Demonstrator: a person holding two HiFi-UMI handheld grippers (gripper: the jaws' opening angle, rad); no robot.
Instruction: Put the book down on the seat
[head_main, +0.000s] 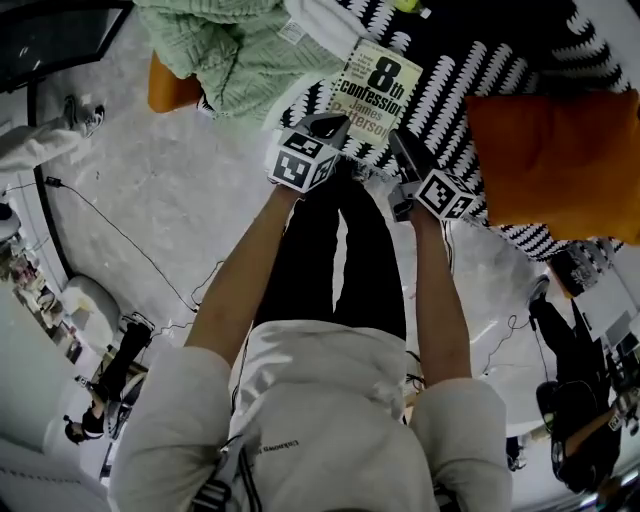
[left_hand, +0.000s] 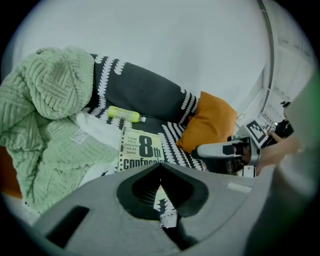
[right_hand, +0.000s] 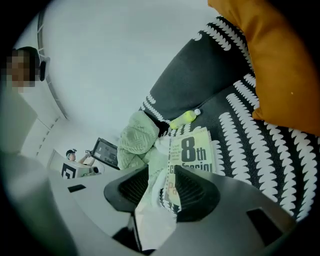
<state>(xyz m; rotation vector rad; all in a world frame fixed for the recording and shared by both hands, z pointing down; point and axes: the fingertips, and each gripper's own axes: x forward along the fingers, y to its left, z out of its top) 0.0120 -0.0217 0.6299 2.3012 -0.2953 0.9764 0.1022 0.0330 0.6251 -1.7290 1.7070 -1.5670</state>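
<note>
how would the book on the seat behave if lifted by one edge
Probably light and floppy: the book looks like a paperback, so it may sag. Lying flat on the patterned seat, it should not roll or slide much.

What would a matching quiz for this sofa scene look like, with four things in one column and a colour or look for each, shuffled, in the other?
Things:
1. book
2. cushion
3. blanket
4. bottle

Looks:
A. orange
B. pale green knit
C. yellow-green
D. pale cover with a big black "8th"

Pairs: 1-D, 2-A, 3-B, 4-C
</note>
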